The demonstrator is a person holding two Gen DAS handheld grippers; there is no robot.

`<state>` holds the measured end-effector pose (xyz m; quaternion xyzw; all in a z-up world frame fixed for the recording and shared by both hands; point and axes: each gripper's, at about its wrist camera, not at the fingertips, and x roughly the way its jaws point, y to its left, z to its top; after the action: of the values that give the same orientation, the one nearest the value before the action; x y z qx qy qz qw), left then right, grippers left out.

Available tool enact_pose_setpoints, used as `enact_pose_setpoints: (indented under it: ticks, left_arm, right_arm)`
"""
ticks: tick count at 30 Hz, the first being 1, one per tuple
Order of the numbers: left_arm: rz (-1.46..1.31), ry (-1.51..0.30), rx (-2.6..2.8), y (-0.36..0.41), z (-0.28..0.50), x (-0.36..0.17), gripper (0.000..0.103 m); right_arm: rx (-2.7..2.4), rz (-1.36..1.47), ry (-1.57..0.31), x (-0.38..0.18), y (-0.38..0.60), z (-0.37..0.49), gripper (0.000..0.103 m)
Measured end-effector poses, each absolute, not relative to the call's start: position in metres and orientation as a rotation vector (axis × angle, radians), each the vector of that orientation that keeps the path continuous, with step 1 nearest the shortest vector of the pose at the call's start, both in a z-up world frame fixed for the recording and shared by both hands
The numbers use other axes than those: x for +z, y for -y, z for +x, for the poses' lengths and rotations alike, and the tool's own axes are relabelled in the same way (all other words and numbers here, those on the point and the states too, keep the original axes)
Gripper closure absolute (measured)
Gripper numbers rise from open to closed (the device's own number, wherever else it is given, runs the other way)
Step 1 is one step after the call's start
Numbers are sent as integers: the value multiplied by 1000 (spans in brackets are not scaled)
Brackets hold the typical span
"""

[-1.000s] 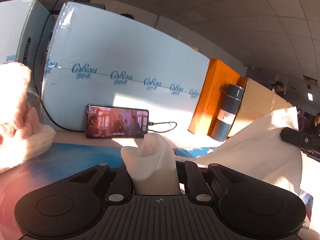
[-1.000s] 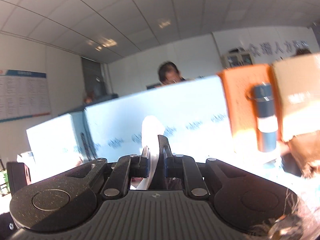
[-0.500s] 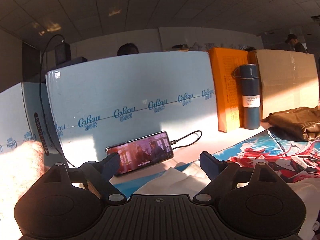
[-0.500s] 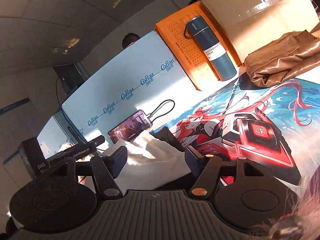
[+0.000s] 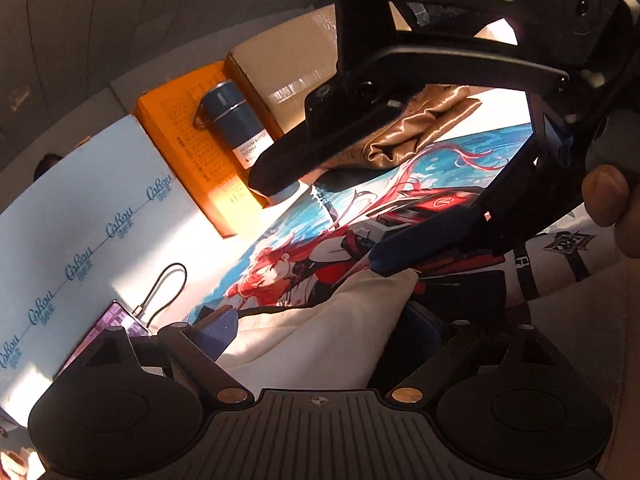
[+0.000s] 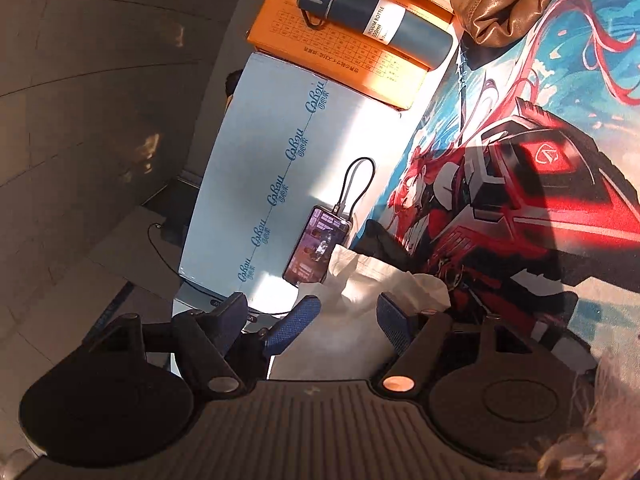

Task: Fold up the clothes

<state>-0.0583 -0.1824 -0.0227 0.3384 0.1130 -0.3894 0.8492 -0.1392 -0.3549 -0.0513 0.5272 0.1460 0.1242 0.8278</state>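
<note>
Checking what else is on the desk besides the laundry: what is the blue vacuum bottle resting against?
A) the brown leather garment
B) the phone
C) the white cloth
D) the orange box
D: the blue vacuum bottle stands against the orange box, apart from the phone and the white cloth.

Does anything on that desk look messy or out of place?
The white cloth lies bunched in a heap on the picture mat, and one corner touches the phone. Nothing looks spilled or broken.
</note>
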Motion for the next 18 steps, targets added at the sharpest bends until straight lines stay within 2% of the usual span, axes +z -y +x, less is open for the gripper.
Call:
enact_pose_setpoints:
  ticks: [1,2,3,4,5,6,10,18]
  left_arm:
    - [696,-262,-830,182,-55,-21,20]
    - [654,-306,-863,179,-49,-18,44]
    - [577,-373,-904,176,-40,-16,74]
    - [508,-424,-929,171,-31,-16,82]
    - [456,-442,-942,165,-27,-16,86]
    - [406,-451,-945,158,-24,-16,95]
    - [183,-461,-919,122,-16,-4,97]
    - [70,-168,-463,22,-51,35,97]
  right_arm:
    - [253,1099,-300,-48,355,-140,30]
    - [243,1080,-291,-46,356,-140,29]
    - [230,1064,-288,-45,356,-140,28]
    - [216,1050,-288,-44,356,-139,28]
    - [201,1036,-288,-44,357,-138,28]
    - [187,1024,-290,-44,357,-138,28]
    - [137,964,-338,-47,354,-131,25]
    - [63,682,-509,-39,327,-83,18]
